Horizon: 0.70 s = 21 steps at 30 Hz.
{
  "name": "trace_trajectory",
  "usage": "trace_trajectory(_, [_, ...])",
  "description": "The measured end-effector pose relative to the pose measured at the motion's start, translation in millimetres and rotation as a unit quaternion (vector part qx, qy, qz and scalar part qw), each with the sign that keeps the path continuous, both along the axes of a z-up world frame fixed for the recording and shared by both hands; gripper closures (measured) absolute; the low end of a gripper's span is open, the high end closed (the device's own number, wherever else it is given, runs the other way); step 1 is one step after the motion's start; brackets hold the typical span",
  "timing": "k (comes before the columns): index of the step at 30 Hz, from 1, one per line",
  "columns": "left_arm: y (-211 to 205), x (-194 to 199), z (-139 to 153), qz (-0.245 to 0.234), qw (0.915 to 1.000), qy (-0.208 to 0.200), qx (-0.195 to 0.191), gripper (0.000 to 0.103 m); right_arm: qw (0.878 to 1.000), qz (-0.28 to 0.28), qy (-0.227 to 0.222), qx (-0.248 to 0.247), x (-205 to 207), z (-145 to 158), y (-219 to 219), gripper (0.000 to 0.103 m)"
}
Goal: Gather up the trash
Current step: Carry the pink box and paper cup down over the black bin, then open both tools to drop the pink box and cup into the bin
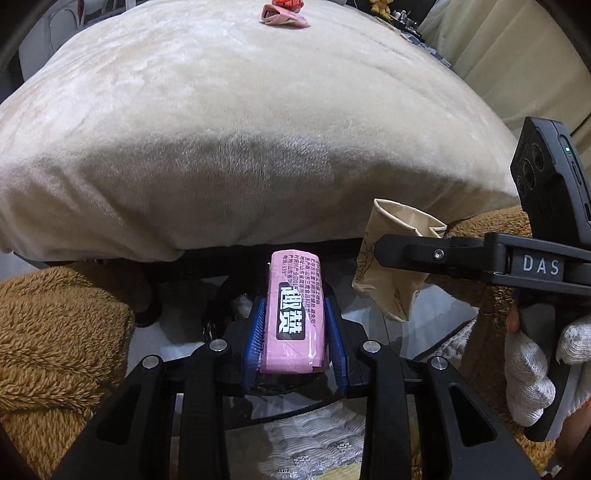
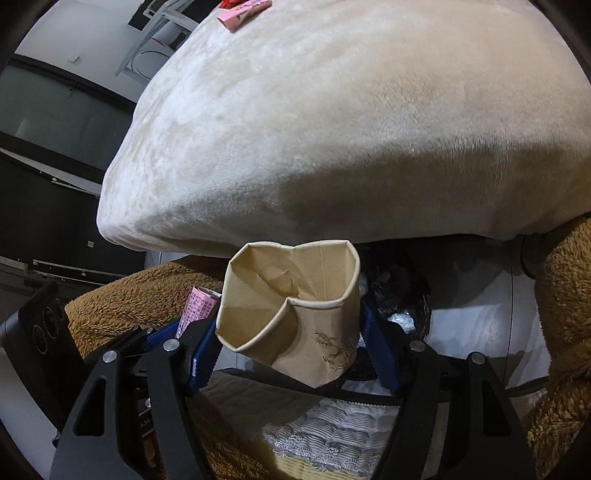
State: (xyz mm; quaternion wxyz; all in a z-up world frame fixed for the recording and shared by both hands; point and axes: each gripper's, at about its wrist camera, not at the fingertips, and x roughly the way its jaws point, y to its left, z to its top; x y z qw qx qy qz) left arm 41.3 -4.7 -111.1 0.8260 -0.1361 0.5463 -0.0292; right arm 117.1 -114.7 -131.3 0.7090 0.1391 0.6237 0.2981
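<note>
My left gripper (image 1: 295,314) is shut on a pink snack wrapper (image 1: 293,314) with white characters, held in front of the cream blanket's edge. My right gripper (image 2: 291,336) is shut on a crumpled brown paper cup (image 2: 291,314); the cup also shows in the left wrist view (image 1: 391,266), held by the right gripper's fingers (image 1: 406,247). The pink wrapper's end shows in the right wrist view (image 2: 197,306). Below both grippers is a dark bin with a black liner (image 2: 399,299) holding some white scraps. More pink and red wrappers (image 1: 282,14) lie far back on the blanket; they also show in the right wrist view (image 2: 242,13).
A large cream plush blanket (image 1: 240,129) fills the view ahead. Brown fuzzy fabric (image 1: 55,325) lies at left and right (image 2: 561,295). A quilted patterned cloth (image 2: 332,424) lies below. Dark furniture (image 2: 44,184) stands at left. A gloved hand (image 1: 532,373) holds the right gripper.
</note>
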Motion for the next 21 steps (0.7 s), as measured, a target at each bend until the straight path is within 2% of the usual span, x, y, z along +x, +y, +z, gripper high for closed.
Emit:
trace_trajectory(8, [5,7,-17,0.008,0.9988,0.045,-0.016,0.072,0.999,-0.003,0.033,-0.009,2,-13,2,0.034])
trace_trajectory(13, [5,10,-20,0.011,0.9981,0.056,-0.023,0.072,0.998,-0.001,0.054,-0.020,5,-22,5,0.033])
trace_trajectory(21, [6,13,-22,0.010,0.9975,0.067,-0.021,0.072,0.998,-0.003,0.063,-0.024,6,-24,6,0.033])
